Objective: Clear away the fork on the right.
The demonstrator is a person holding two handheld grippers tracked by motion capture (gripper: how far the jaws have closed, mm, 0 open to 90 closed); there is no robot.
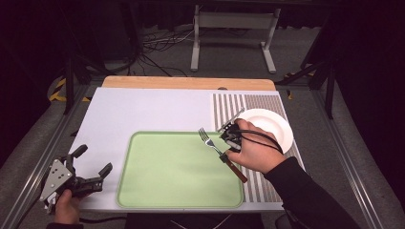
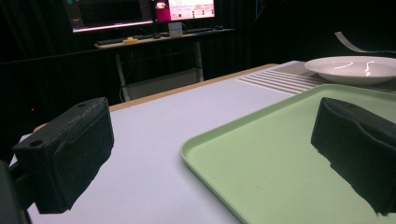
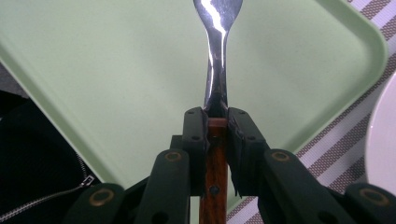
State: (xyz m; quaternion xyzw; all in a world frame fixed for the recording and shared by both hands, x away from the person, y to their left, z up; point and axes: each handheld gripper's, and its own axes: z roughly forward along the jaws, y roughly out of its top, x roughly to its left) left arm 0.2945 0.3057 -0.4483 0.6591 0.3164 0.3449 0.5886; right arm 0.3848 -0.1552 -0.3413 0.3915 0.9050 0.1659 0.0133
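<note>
Dark studio surrounds a white surface [image 1: 143,109] carrying a green tray [image 1: 176,191]. Right tongs [image 3: 217,123] pinch a wooden-handled fork [image 1: 217,150] over the tray's right edge, its placement apparently unfinished. Left tongs [image 1: 90,164] sit spread, left of the tray. A white plate [image 1: 272,126] lies beyond.

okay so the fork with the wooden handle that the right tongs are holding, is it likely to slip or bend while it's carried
The fork looks like rigid polished metal, so it probably won't bend. The right tongs clamp it where the wooden handle meets the steel, which likely grips better than the shiny neck. The tined end juts far forward, so it might pivot if jolted.
</note>
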